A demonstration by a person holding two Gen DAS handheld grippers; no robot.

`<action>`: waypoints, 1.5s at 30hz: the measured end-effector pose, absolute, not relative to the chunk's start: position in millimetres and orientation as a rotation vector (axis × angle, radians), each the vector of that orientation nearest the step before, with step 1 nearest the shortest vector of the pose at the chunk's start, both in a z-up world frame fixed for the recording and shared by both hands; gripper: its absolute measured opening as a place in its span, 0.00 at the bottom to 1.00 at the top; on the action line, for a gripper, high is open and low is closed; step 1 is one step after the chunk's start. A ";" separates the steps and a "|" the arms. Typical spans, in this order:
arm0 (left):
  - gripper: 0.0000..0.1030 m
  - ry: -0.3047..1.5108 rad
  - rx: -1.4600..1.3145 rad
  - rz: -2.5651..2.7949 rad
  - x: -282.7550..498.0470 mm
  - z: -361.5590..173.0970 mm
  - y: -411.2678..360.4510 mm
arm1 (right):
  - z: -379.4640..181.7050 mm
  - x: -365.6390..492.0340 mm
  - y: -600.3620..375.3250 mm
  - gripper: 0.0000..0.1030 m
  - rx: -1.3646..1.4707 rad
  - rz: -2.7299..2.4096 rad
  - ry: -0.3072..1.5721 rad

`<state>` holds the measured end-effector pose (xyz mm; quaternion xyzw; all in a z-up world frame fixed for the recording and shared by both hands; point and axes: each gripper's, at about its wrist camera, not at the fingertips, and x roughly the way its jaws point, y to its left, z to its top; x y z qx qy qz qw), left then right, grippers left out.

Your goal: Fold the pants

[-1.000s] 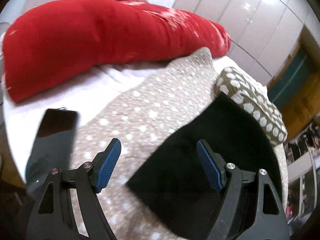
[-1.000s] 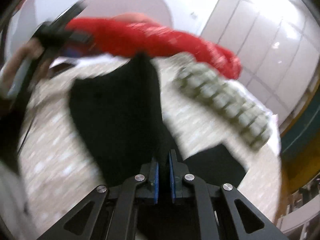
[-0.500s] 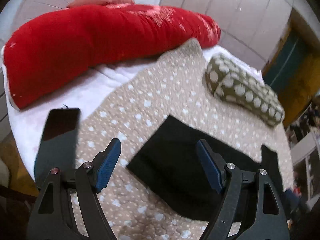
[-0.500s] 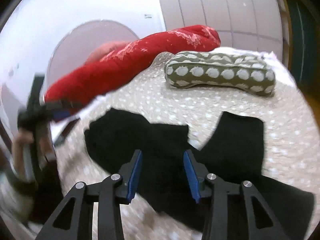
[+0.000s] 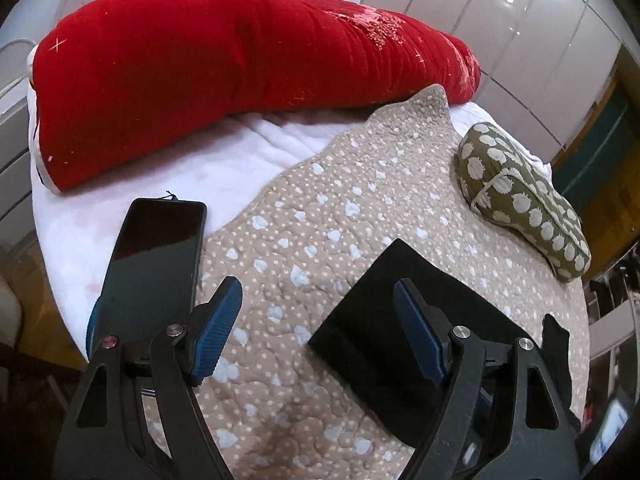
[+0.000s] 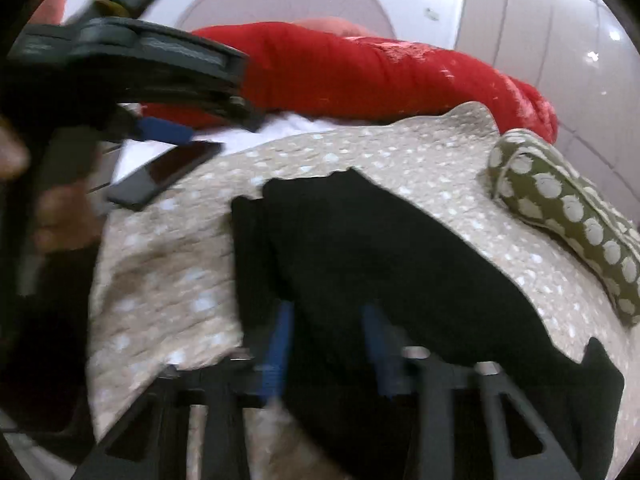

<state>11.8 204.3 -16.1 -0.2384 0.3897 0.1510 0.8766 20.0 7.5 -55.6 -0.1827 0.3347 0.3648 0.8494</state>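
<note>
Two tongs gaping, left tongs (image 5: 318,330), right tongs (image 6: 328,344), over black pants (image 6: 380,248)

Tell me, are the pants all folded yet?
Partly. The pants lie doubled over on the quilt, one layer atop another. Both the left gripper and right gripper are open, holding nothing. The bundle is still long, so probably another fold remains.
</note>
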 end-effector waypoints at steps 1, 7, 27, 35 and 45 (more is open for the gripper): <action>0.76 0.812 -0.494 0.310 11.4 -14.8 204.3 | -53.9 27.2 2.0 0.06 -0.304 0.783 0.733; 0.76 0.762 -0.476 0.286 3.2 1.0 195.5 | -20.6 7.7 -21.3 0.05 -0.086 0.896 0.742; 0.76 0.940 -0.247 0.260 34.6 -71.8 123.0 | -75.6 101.1 -128.5 0.26 0.045 0.311 0.992; 0.77 0.934 -0.265 0.273 37.1 -71.9 126.0 | -37.7 108.4 -178.5 0.41 0.033 0.096 0.902; 0.77 0.939 -0.262 0.270 36.0 -71.2 126.2 | -64.2 128.6 -198.8 0.04 0.116 0.159 0.951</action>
